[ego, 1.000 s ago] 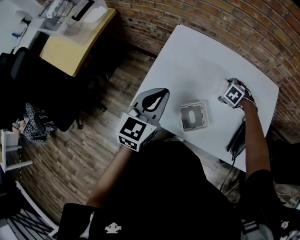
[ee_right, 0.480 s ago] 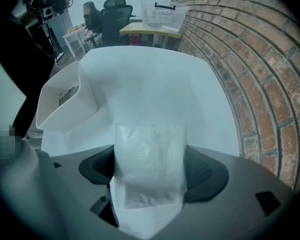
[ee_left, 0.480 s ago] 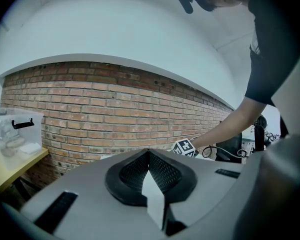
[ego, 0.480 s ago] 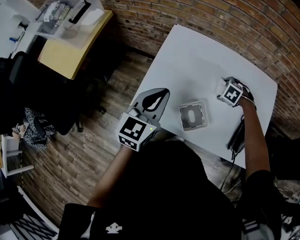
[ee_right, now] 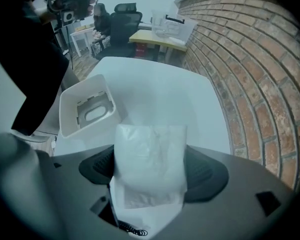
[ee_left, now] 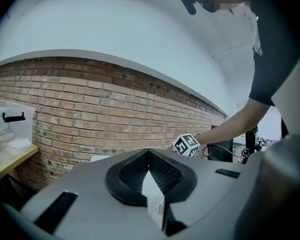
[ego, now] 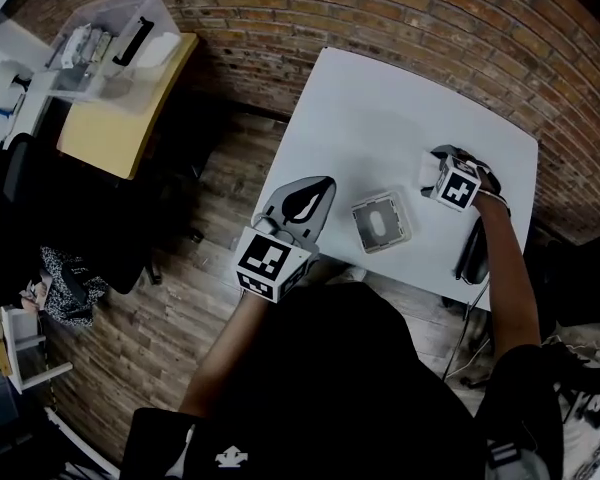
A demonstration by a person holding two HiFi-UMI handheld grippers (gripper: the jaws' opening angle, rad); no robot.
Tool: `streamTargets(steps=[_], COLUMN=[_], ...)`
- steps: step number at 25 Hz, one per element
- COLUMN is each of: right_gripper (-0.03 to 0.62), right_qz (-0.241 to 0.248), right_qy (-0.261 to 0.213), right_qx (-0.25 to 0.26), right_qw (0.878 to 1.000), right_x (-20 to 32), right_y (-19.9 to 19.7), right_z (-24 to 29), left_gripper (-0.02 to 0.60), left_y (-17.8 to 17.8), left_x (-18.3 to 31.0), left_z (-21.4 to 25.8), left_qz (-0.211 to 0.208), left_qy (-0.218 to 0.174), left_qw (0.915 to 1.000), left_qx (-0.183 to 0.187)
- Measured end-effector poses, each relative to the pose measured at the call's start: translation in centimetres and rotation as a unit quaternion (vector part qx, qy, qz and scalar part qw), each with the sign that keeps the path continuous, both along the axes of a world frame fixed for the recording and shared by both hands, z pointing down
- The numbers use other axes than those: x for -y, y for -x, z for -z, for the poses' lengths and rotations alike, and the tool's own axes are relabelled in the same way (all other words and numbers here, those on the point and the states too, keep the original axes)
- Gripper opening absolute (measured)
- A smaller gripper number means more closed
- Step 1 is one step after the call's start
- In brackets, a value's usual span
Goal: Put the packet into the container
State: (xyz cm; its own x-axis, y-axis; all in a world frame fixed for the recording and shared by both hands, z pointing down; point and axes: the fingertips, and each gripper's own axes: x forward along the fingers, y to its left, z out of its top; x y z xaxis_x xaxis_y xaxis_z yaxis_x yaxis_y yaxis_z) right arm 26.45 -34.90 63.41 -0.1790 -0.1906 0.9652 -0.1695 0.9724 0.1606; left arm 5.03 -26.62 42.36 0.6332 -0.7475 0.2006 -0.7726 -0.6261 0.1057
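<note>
Over the white table (ego: 380, 118), right side, right claw (ee_right: 151, 170) had just clamped a translucent white plastic packet (ee_right: 149, 146); left claw (ee_left: 149, 157) sat shut, empty.

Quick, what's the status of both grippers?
Left gripper: closed, nothing in it.
Right gripper: jaws have just closed in, holding the packet.

A small square white plastic container (ego: 380, 221) sits on the white table (ego: 380, 108) — between left gripper (ego: 315, 190) and right gripper (ego: 438, 173), touching neither.
</note>
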Motion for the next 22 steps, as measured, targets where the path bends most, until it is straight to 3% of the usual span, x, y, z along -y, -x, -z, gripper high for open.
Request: streamTargets(steps=[12, 22], right_gripper=[0.4, 0.4], right_qz=[0.08, 0.163], right_qy=[-0.026, -0.013], right_qx=[0.024, 0.023], right_qw=[0.996, 0.986], right_x=[-6.4, -10.5], right_y=[5.5, 9.3], right_z=[3.5, 4.0], left_gripper=[0.006, 0.006], left_y=[0.9, 0.9], left_x=[-1.1, -1.8], left_z=[-0.2, -0.4], left_qz=[-0.03, -0.044], left_qy=[0.011, 0.017], left_qw=[0.9992, 0.9985], left_qx=[-0.023, -0.028])
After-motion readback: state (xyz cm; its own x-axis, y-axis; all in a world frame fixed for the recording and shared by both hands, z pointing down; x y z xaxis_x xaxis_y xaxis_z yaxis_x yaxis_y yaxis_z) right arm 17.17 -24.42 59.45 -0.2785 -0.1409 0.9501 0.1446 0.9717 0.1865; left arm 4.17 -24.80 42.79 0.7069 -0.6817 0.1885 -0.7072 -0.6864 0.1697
